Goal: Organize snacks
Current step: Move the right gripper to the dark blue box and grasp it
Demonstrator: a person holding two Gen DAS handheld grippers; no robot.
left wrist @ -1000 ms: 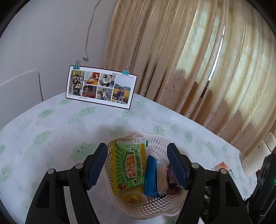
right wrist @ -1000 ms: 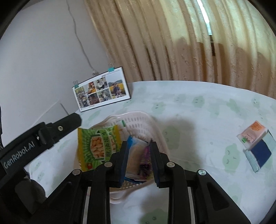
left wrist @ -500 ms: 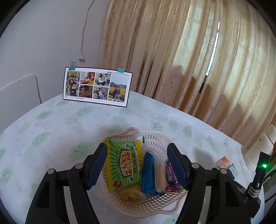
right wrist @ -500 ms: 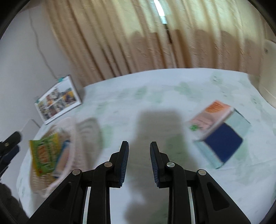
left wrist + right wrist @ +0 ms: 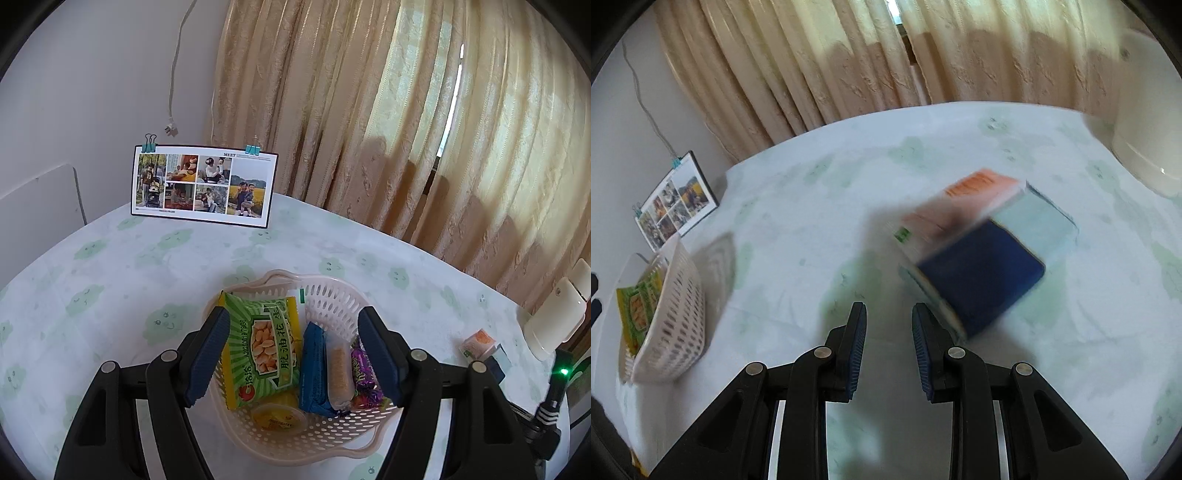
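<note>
A white plastic basket [image 5: 332, 291] stands on the tablecloth. In it are a green peanut bag [image 5: 262, 343], a blue pack [image 5: 312, 369], a clear biscuit bar [image 5: 338, 369], a purple candy [image 5: 364, 376] and a yellow cup [image 5: 279, 417]. My left gripper [image 5: 293, 317] hovers open over the basket, its fingers either side of the snacks. My right gripper [image 5: 889, 314] stands narrowly open and empty, low over the cloth. Just ahead and right of it lie blurred packs: an orange one [image 5: 971, 195], a dark blue one [image 5: 982, 280] and a pale blue one [image 5: 1038, 218]. The basket [image 5: 679, 314] sits far left in that view.
A clipped photo card [image 5: 203, 184] stands at the table's back, near the wall. Beige curtains [image 5: 406, 129] hang behind the round table. A white appliance [image 5: 1145, 129] stands at the right edge. Bare cloth lies between basket and packs.
My right gripper has swung from above the basket to the right and downward, so the loose packs now lie close before it. The left gripper and basket have hardly shifted.
</note>
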